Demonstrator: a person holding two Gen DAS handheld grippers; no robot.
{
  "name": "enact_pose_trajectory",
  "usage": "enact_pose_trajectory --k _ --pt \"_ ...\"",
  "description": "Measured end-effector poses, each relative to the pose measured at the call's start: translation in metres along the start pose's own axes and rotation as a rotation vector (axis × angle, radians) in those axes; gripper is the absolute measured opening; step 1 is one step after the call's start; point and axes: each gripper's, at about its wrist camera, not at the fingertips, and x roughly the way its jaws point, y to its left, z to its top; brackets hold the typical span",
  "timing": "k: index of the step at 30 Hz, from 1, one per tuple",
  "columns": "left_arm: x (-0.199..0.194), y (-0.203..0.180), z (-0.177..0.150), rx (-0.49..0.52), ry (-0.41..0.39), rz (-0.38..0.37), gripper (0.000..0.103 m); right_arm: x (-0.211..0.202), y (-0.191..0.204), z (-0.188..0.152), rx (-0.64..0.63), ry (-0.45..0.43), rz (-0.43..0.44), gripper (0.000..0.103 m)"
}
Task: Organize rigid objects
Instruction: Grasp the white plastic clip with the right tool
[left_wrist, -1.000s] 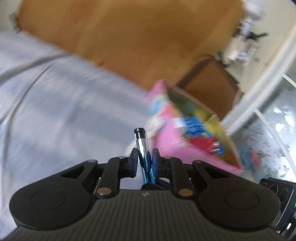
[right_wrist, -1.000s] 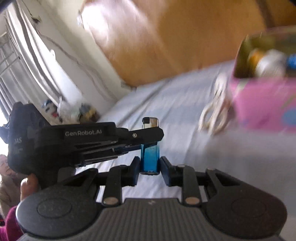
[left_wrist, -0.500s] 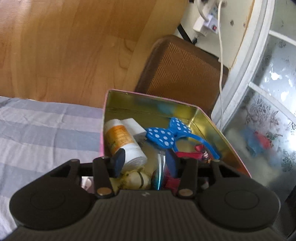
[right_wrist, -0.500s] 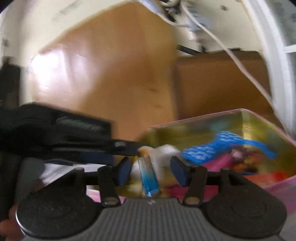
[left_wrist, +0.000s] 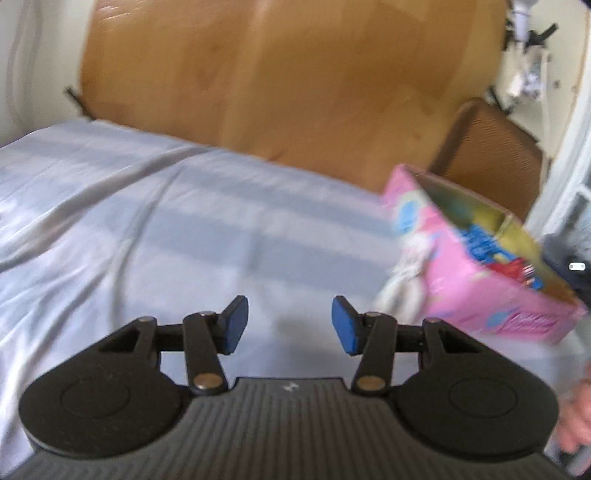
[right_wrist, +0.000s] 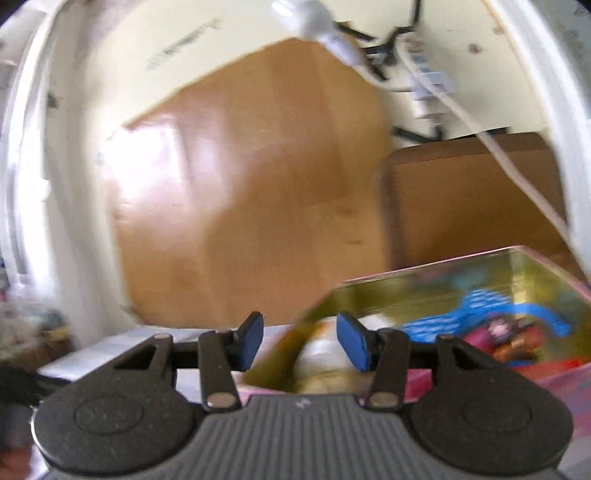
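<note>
The left tool (left_wrist: 289, 325) hangs over the bed (left_wrist: 147, 229), tilted downward, its blue pads (left_wrist: 236, 323) spread apart with only striped sheet showing between them: released, gripping nothing. A second ago it was clenched on a slim blue pen beside the pink box (left_wrist: 476, 266); half a second ago it stood right above the box's open top with the pen dropping between its opening jaws, and now it has drawn back, so the box sits off to its right and the pen is gone from view. The right tool (right_wrist: 300, 339) points nearly level across the near rim of the pink box (right_wrist: 554, 384), its jaws also parted and empty; it carried a blue lighter a second ago, let it go over the box while opening, and the lighter can no longer be made out among the blurred contents. Inside the box, beyond the right tool, lie a white bottle (right_wrist: 321, 354) and a blue polka-dot bow (right_wrist: 476, 314). A fingertip (left_wrist: 576, 417) shows at the lower right edge of the left view. Left of the box the sheet lies bare and wide, open room all the way to the wooden headboard (left_wrist: 295, 85) behind it; right of the box stands a brown chair back (left_wrist: 495, 155), close against the white window frame (left_wrist: 565, 166).
</note>
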Motion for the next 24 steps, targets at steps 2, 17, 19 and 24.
enact_pose_trajectory --k 2,17,19,24 --pt "0.000 0.013 -0.005 0.004 -0.003 0.041 0.052 0.006 0.024 -0.007 -0.053 0.085 0.049 0.045" --pt "-0.007 0.022 -0.016 0.053 -0.094 -0.049 0.056 0.101 0.075 -0.055 -0.248 0.415 -0.184 0.012" --pt "-0.010 0.025 -0.016 0.045 -0.101 -0.095 0.062 0.090 0.079 -0.057 -0.235 0.420 -0.113 0.012" --pt "-0.028 0.027 -0.021 -0.054 -0.076 -0.276 0.063 0.051 0.105 -0.068 -0.287 0.435 0.028 0.010"
